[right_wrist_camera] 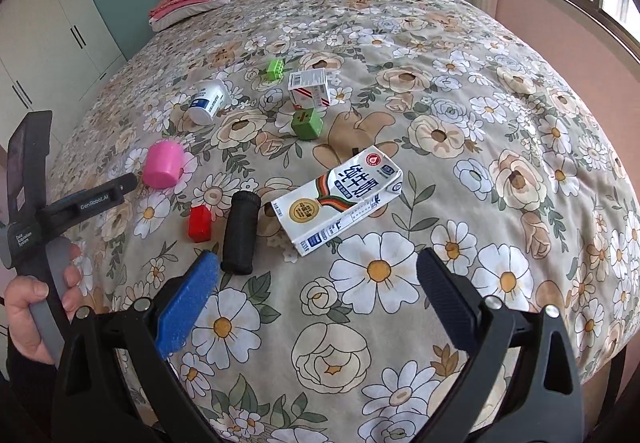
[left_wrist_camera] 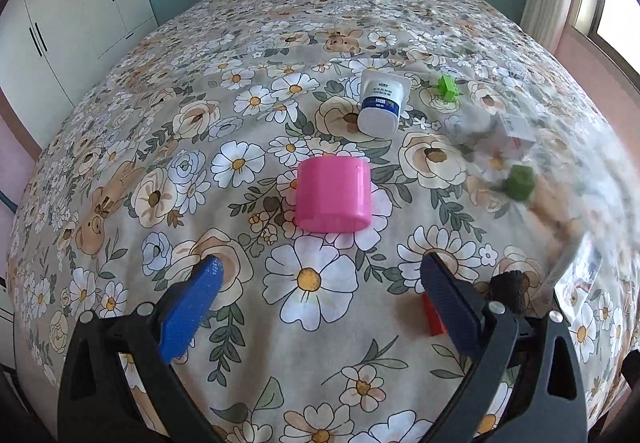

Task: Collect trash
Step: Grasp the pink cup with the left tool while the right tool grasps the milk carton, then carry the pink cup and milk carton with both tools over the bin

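Now the right gripper [right_wrist_camera: 318, 263], spread wide and holding nothing, should straddle the milk carton [right_wrist_camera: 338, 199] at 12 o'clock across its narrow sides, while the left gripper [left_wrist_camera: 320, 271], likewise agape, faces the pink cup [left_wrist_camera: 334, 197].

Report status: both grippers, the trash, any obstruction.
Left gripper open, empty, facing pink cup. Right gripper open, empty, facing milk carton lying flat on bed. Black cylinder and red block beside carton; nothing blocking.

Floral beige bedspread [right_wrist_camera: 460, 115]; pink cup [right_wrist_camera: 162, 165], red block [right_wrist_camera: 199, 223], black cylinder [right_wrist_camera: 240, 233], green cube [right_wrist_camera: 307, 125], white-and-blue milk carton [right_wrist_camera: 340, 201].
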`<move>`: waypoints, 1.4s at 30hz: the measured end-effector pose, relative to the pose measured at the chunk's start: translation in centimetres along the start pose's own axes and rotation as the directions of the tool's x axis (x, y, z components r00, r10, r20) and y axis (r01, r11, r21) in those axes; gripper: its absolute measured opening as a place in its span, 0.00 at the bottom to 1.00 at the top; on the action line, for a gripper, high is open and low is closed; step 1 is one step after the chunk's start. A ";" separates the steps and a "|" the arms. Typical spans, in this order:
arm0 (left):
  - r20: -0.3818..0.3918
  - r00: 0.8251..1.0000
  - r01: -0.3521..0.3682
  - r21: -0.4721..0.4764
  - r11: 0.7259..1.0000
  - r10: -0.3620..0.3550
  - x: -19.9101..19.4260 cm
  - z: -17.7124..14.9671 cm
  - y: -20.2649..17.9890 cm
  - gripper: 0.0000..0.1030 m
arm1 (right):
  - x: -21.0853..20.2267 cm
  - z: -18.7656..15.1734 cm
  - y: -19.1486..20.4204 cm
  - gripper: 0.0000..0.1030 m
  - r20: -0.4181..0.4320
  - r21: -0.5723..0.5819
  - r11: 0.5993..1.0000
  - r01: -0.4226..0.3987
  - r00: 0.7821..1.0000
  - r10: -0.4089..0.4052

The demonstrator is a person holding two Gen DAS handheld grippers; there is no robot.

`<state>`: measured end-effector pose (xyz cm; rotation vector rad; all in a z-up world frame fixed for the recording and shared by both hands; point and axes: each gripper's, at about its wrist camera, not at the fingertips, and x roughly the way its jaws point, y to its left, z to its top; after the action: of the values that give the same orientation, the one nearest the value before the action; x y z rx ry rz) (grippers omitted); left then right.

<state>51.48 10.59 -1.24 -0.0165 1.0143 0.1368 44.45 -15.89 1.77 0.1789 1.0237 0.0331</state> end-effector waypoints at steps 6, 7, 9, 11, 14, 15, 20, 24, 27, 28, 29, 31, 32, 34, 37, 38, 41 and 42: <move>-0.096 0.995 -0.018 -0.008 1.000 0.017 5.2 3.1 -0.4 0.98 | 5.8 3.3 -1.8 0.94 -0.128 0.253 0.966 0.048 0.992 -0.016; -0.109 0.994 -0.018 -0.001 1.000 0.018 5.8 3.4 -0.5 0.98 | 6.7 3.5 -2.1 0.94 -0.156 0.299 0.953 0.058 0.988 -0.012; -0.134 0.991 -0.028 0.019 0.999 0.030 7.3 4.1 -0.6 0.98 | 8.5 3.8 -2.6 0.94 -0.204 0.383 0.921 0.070 0.979 0.011; -0.149 0.989 -0.017 0.020 1.000 0.020 8.4 4.5 -0.6 0.98 | 9.8 4.0 -2.6 0.94 -0.232 0.431 0.898 0.093 0.973 0.010; -0.188 0.982 0.023 0.004 1.000 -0.022 10.3 4.9 -0.6 0.98 | 11.7 4.4 -2.4 0.94 -0.257 0.474 0.869 0.143 0.966 -0.019; -0.197 0.980 0.035 -0.009 0.999 -0.036 10.8 4.8 -0.6 0.98 | 12.3 4.4 -2.5 0.94 -0.269 0.489 0.857 0.159 0.963 -0.024; -0.222 0.974 0.047 -0.037 0.998 -0.054 12.7 4.3 -0.3 0.77 | 14.7 4.3 -2.2 0.90 -0.304 0.468 0.860 0.204 0.951 -0.060; -0.210 0.976 0.052 -0.047 0.998 -0.061 12.8 4.2 -0.4 0.66 | 14.9 4.7 -2.1 0.65 -0.290 0.394 0.892 0.224 0.951 -0.111; -0.206 0.976 0.060 -0.052 0.997 -0.070 12.5 4.0 -0.5 0.65 | 14.8 4.9 -2.6 0.54 -0.276 0.350 0.917 0.193 0.956 -0.096; -0.208 0.976 0.060 -0.049 0.997 -0.069 12.3 3.9 -0.6 0.65 | 14.6 4.9 -2.7 0.52 -0.269 0.334 0.925 0.182 0.959 -0.092; -0.208 0.976 0.059 -0.045 0.997 -0.067 12.1 3.8 -0.8 0.65 | 14.4 4.9 -2.8 0.49 -0.263 0.315 0.934 0.172 0.961 -0.088; -0.208 0.976 0.062 -0.046 0.997 -0.070 11.5 3.5 -0.9 0.65 | 13.7 4.8 -2.9 0.49 -0.254 0.282 0.946 0.162 0.963 -0.089; -0.206 0.976 0.065 -0.047 0.997 -0.074 11.1 3.4 -0.9 0.65 | 13.1 4.7 -3.1 0.49 -0.243 0.265 0.950 0.162 0.965 -0.097; -0.193 0.979 0.062 -0.038 0.997 -0.068 9.8 3.3 -1.1 0.65 | 12.1 4.8 -3.1 0.49 -0.217 0.236 0.959 0.155 0.971 -0.103; -0.162 0.985 0.050 -0.020 0.999 -0.053 7.3 3.2 -1.6 0.65 | 10.3 4.9 -3.0 0.49 -0.193 0.197 0.972 0.128 0.977 -0.089; -0.150 0.987 0.047 -0.015 0.999 -0.049 6.3 3.1 -1.7 0.65 | 9.5 5.0 -2.9 0.49 -0.181 0.180 0.976 0.124 0.979 -0.091; -0.118 0.992 0.035 0.007 0.999 -0.034 3.1 2.8 -2.0 0.65 | 6.8 5.2 -2.7 0.49 -0.131 0.142 0.985 0.094 0.989 -0.076; -0.105 0.994 0.040 0.013 0.999 -0.039 1.9 2.7 -2.2 0.65 | 5.8 5.4 -2.5 0.49 -0.113 0.128 0.988 0.089 0.991 -0.074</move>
<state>55.00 8.82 -1.57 -0.0303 1.1188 0.0927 51.91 -18.44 -0.82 0.2586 1.1414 -0.1012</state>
